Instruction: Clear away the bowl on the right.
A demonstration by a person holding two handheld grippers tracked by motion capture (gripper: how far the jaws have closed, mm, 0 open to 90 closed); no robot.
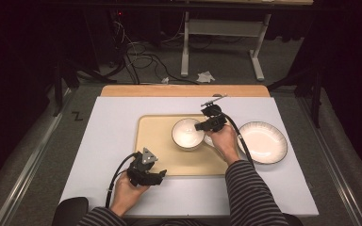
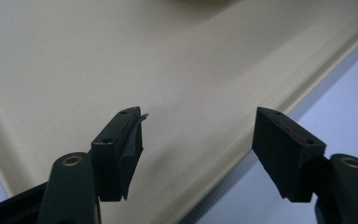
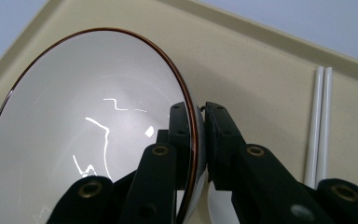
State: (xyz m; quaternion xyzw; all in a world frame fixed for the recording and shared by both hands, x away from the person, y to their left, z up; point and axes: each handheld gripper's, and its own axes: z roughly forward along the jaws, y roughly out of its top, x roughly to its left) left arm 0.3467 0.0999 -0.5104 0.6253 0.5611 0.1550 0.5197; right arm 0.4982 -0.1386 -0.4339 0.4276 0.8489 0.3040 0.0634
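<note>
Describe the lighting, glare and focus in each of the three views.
High view: table evenly lit, surroundings dark, plate slightly washed out. Left gripper view: tray soft and matte, jaws sharp, faint shadow under them. Right gripper view: bright squiggly reflections inside the bowl, which the right gripper pinches by its rim; chopsticks slightly blurred.

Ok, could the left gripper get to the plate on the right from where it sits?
Probably not directly: the left gripper sits at the tray's near edge, and the right gripper, clamped on the bowl, lies between it and the plate.
</note>
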